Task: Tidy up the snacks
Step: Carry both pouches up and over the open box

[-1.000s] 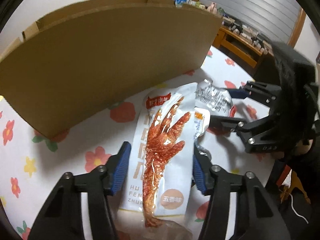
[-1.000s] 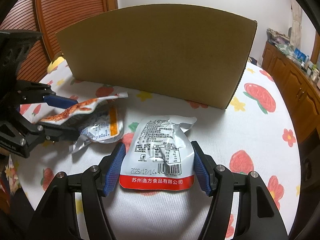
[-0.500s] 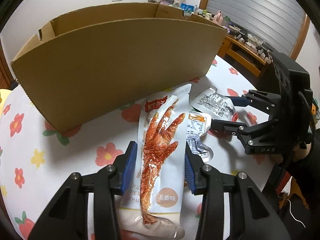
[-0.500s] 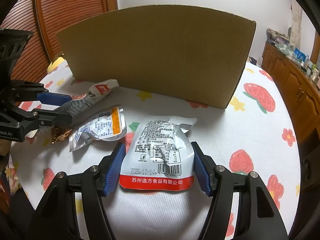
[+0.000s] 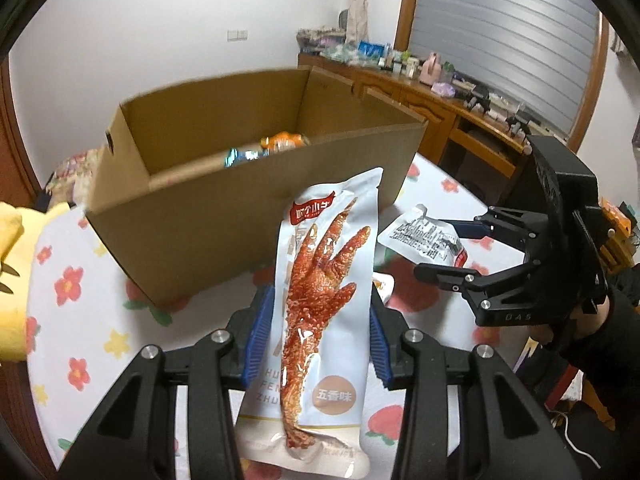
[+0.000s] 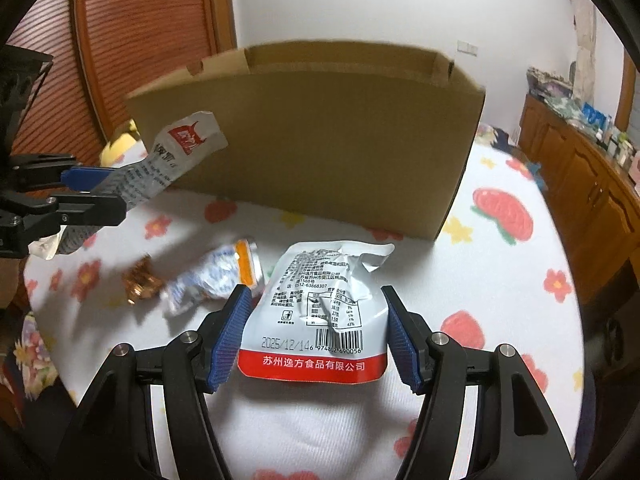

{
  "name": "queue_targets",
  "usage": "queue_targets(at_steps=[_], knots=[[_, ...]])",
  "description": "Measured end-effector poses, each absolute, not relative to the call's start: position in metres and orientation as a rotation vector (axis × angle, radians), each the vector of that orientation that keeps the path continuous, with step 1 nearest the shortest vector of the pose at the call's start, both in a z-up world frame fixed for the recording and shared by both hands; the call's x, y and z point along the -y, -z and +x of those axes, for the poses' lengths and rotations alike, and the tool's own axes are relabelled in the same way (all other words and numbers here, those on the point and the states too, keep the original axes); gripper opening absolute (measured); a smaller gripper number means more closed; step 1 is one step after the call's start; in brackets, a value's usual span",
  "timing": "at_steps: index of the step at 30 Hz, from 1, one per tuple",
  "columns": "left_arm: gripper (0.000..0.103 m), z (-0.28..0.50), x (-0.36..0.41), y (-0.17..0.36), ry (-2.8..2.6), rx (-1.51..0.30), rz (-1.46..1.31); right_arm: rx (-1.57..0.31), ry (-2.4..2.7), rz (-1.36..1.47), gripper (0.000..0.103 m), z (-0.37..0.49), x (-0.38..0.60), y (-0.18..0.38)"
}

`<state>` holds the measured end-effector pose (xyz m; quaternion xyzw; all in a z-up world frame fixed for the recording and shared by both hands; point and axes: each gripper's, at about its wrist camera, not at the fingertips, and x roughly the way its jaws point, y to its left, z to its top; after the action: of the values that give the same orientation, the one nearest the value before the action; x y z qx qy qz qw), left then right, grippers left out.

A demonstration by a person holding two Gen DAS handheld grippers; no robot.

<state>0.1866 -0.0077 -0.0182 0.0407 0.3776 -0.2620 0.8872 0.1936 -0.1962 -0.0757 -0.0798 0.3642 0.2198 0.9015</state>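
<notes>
- Both packets have come up off the tablecloth since a second ago, and the cardboard box [image 5: 256, 184] now shows its open top, where before only its front wall faced the left camera.
- Left gripper [image 5: 318, 340] has its blue pads pressed on the two long edges of the chicken-foot packet [image 5: 324, 312], jaws fairly narrow.
- That packet is a tall white pouch with a red logo tab at the top, a reddish-orange chicken foot printed down its middle and a tan round label near the bottom; it stands upright in front of the box's near wall.
- Right gripper [image 6: 316, 340] is clamped at a wider spread on the silver pouch [image 6: 320, 312], which shows its back: small print, a barcode, a date and a red band along the bottom.
- The silver pouch hangs clear of the floral tablecloth [image 6: 500, 288], in front of the box's right-hand corner.
- Inside the box, low against the near wall, lie an orange wrapper [image 5: 282, 142] and something shiny blue.
- Left on the cloth before the box are a small orange-striped sachet [image 6: 224, 276] and a copper-coloured wrapper [image 6: 140, 280], close together.
- The box's near rim is straight and unobstructed; bare cloth runs to the right of the box as far as the table edge.
</notes>
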Motion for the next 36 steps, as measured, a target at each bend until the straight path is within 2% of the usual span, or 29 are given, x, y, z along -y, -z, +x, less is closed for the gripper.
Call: queue_targets(at_steps=[14, 20, 29, 36], knots=[[0.042, 0.186, -0.006, -0.049, 0.554, -0.63, 0.048, -0.577, -0.503, -0.183, 0.066, 0.182, 0.192, -0.007], [0.042, 0.198, -0.01, -0.069, 0.531, -0.591, 0.045, -0.536, -0.522, -0.186, 0.066, 0.198, 0.184, -0.024], [0.042, 0.255, -0.014, -0.066, 0.46, -0.637, 0.055, -0.551, -0.541, -0.196, 0.066, 0.251, 0.177, -0.033], [0.042, 0.291, -0.008, -0.052, 0.432, -0.674, 0.085, -0.618, -0.541, -0.202, 0.066, 0.298, 0.176, -0.019]])
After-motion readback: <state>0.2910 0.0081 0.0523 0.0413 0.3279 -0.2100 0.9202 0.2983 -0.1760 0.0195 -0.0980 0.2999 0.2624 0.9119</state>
